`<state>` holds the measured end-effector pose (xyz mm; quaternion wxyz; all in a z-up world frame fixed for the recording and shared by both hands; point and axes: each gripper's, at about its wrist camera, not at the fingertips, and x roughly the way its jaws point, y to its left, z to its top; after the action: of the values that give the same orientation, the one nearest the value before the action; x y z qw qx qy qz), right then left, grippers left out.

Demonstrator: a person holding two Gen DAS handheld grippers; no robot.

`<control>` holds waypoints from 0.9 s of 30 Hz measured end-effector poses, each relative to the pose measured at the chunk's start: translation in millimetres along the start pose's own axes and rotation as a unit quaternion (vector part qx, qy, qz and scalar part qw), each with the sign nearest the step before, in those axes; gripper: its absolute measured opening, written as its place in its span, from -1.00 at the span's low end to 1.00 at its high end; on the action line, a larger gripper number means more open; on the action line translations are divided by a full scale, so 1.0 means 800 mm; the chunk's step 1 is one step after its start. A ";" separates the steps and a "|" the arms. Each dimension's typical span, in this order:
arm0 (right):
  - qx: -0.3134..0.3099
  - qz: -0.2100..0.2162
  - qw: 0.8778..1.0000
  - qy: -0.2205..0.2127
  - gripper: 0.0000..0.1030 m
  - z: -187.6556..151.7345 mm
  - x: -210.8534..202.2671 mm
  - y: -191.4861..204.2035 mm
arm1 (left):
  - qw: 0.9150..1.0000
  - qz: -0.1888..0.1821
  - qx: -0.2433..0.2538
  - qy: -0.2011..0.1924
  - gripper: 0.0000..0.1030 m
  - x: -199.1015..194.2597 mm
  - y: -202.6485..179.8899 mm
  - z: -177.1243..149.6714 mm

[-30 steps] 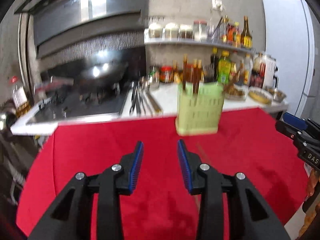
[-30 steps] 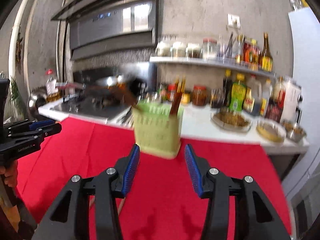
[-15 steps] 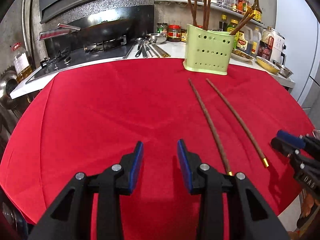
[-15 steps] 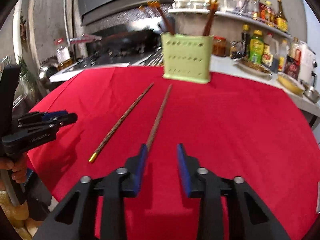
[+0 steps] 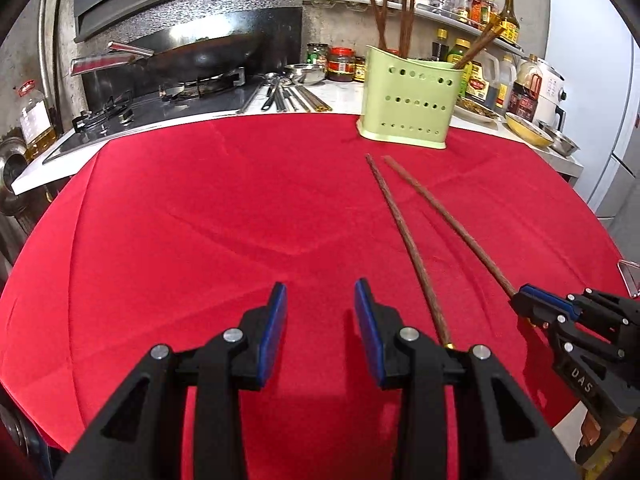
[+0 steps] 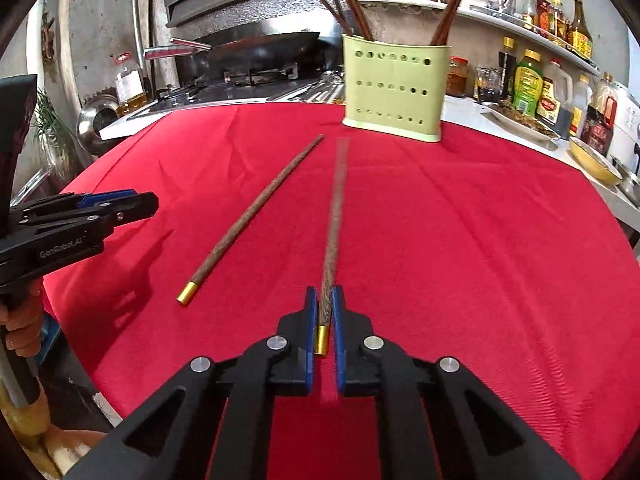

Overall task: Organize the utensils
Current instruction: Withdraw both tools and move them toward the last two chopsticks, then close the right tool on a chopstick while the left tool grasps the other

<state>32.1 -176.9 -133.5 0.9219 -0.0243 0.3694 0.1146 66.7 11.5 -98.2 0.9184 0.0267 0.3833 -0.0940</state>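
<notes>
Two long brown chopsticks with gold ends lie on the red tablecloth [image 5: 200,220]. My right gripper [image 6: 325,304] is shut on the right chopstick [image 6: 334,216] near its gold end; it also shows in the left wrist view [image 5: 452,220]. The other chopstick [image 6: 256,212] lies free to its left, and its gold end sits beside my left gripper [image 5: 320,312], which is open and empty above the cloth. A green perforated holder [image 6: 394,88] with several chopsticks stands at the table's far side.
Behind the table is a white counter with a gas stove and wok [image 5: 200,56], metal utensils [image 5: 288,96], and jars and bottles [image 6: 528,88]. A yellow bowl [image 5: 528,132] and a fridge [image 5: 592,80] are at the right.
Both grippers dropped from facing the holder to low over the cloth. My right gripper moved forward and closed on the right chopstick. The left gripper stayed open.
</notes>
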 end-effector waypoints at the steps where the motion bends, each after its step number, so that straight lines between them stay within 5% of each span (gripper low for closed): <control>1: 0.003 -0.004 1.000 0.000 -0.86 -0.001 -0.001 -0.005 | 1.000 -0.006 0.002 0.002 -0.33 0.000 -0.004 0.000; 7: 0.035 -0.035 0.999 -0.004 -0.86 -0.007 -0.010 -0.047 | 0.997 -0.068 0.030 0.023 -0.33 0.007 -0.041 -0.002; 11: 0.044 -0.045 0.998 -0.007 -0.86 -0.013 -0.014 -0.063 | 0.995 -0.077 0.051 0.036 -0.33 0.014 -0.064 -0.005; 13: 0.047 -0.044 0.998 -0.009 -0.86 -0.014 -0.015 -0.067 | 0.995 -0.076 0.057 0.043 -0.34 0.018 -0.071 -0.006; 19: 0.051 -0.041 0.998 -0.013 -0.86 -0.015 -0.015 -0.070 | 0.994 -0.037 0.090 0.051 -0.82 0.022 -0.087 -0.011; 27: 0.052 -0.036 0.998 -0.012 -0.86 -0.015 -0.015 -0.071 | 0.995 -0.015 0.081 0.049 -0.86 0.021 -0.056 -0.009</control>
<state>28.7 -235.9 -135.8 0.9297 0.0121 0.3627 0.0626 64.4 -33.9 -114.4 0.8921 0.0996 0.4190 -0.1366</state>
